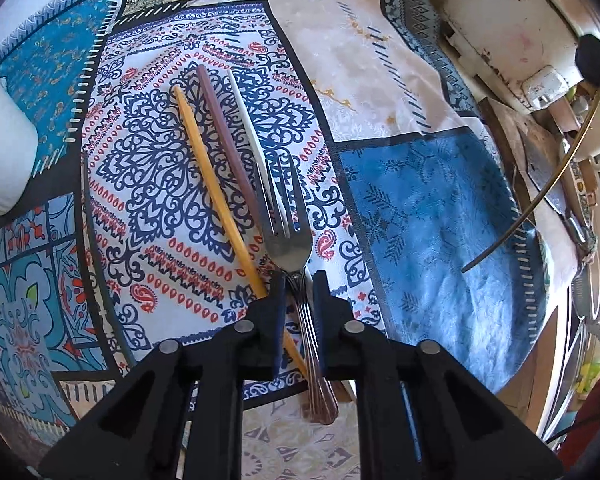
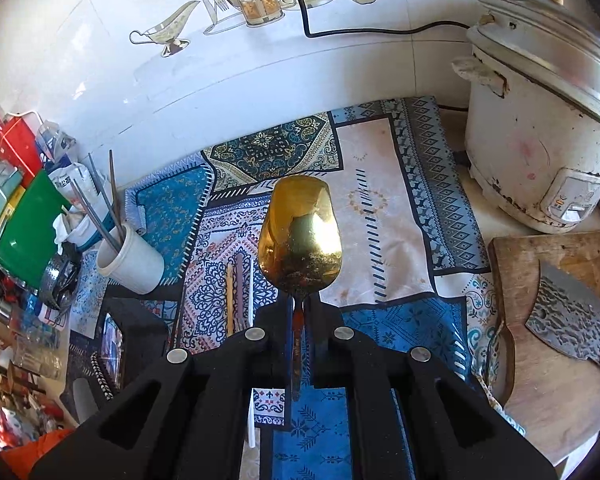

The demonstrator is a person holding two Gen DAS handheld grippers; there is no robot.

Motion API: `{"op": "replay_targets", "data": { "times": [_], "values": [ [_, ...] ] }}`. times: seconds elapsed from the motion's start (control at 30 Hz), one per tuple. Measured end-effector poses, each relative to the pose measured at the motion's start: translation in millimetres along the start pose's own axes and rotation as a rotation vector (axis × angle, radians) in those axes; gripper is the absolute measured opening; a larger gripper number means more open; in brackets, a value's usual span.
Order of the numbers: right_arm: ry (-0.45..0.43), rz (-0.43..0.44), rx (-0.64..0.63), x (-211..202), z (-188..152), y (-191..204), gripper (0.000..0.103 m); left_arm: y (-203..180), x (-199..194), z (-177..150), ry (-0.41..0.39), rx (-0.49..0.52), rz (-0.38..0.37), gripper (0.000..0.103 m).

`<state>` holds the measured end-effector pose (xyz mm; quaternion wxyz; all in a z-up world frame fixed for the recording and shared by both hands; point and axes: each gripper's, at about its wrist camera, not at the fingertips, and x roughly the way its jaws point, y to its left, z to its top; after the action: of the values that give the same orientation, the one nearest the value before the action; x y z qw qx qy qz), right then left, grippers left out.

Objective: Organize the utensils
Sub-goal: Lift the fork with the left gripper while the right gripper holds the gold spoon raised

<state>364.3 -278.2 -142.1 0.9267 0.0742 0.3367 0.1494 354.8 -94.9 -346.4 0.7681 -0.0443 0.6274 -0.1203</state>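
L gripper [image 1: 298, 280] pinches fork [image 1: 286, 216] at centre frame; R gripper [image 2: 299, 304] pinches gold spoon [image 2: 300, 236]. Next, probably: carry both to white cup [image 2: 130, 264], left of frame.

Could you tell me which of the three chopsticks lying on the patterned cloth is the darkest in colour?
The middle chopstick, brown-purple, is darkest; the yellow chopstick lies to its left and the white chopstick to its right.

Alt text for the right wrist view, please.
The right gripper holds a gold spoon by its handle above a patterned cloth. Ahead left stands a white utensil cup; three chopsticks lie on the cloth, a rice cooker stands right.
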Motion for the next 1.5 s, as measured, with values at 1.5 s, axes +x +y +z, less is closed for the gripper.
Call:
{"op": "replay_targets", "data": {
  "times": [1.5],
  "values": [
    [0.012, 0.126, -0.145, 21.7, 29.0, 34.4, 0.005, 81.5, -22.0, 21.8, -0.094, -0.288, 0.077, 0.023]
  ]
}}
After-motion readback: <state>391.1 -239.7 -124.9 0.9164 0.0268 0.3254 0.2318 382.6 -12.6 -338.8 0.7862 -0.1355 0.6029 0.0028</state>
